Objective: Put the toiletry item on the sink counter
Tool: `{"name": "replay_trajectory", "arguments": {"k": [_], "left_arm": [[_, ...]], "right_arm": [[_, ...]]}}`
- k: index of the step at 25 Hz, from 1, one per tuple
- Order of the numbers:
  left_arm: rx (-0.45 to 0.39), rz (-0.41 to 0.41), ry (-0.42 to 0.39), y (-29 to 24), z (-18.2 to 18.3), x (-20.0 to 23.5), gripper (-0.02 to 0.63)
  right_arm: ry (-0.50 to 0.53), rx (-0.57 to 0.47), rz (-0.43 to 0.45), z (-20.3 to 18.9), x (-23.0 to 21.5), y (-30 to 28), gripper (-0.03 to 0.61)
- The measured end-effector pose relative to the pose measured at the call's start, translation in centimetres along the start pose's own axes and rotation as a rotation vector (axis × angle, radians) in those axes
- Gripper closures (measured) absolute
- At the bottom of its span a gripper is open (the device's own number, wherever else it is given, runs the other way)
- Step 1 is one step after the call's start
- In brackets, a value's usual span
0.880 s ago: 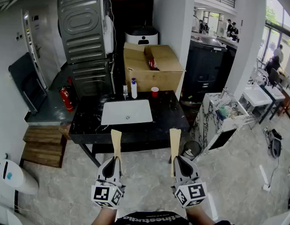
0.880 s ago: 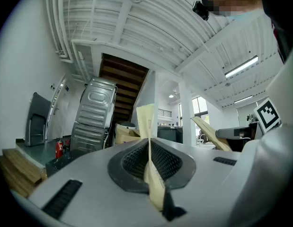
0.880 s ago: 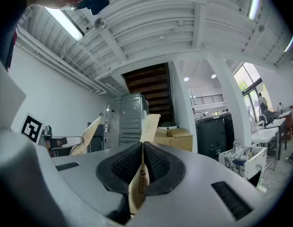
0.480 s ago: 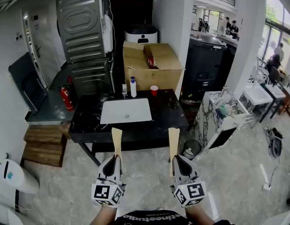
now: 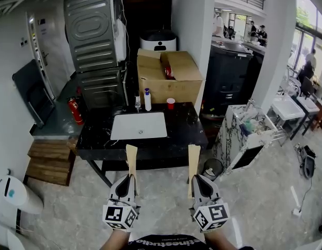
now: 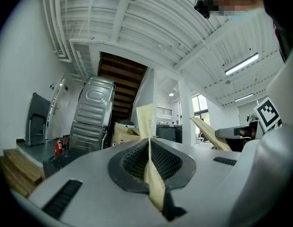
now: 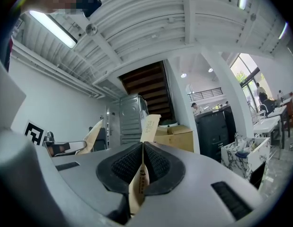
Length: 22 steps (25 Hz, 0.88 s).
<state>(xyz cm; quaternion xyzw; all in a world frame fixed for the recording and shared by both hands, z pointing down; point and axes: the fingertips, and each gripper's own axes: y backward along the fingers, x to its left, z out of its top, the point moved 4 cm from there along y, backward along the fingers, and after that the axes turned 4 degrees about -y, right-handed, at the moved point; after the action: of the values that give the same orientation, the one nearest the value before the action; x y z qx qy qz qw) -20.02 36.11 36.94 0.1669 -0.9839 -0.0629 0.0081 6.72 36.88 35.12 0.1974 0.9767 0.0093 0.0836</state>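
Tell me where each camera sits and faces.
Head view: on the person's head, facing steeply down at the sink counter; shows left tool and right tool, each shut on a tan packet.
Left gripper view: on the left tool, aimed forward and upward; shut jaws show.
Right gripper view: on the right tool, same aim, shut jaws show.
Shared: both gripper views catch the cardboard box.

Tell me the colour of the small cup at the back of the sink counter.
Red: the cup shows best in the head view.
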Motion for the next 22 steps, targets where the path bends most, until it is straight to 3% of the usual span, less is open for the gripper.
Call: {"name": "replay_trajectory", "arguments": {"k": [14,22], "left_arm": [[-0.002,0.056,-0.071,-2.9,1.2,-4.1,0.591],[0.027,0.036,-0.032,-6.7,-0.7,-4.3,0.591]], "right_arm": [[-0.055,0.027,0.042,0.0,-6.2,0.8,0.534],[-0.087,0.069,0.048,-1.7,-8.6,-1.9,0.534]]}}
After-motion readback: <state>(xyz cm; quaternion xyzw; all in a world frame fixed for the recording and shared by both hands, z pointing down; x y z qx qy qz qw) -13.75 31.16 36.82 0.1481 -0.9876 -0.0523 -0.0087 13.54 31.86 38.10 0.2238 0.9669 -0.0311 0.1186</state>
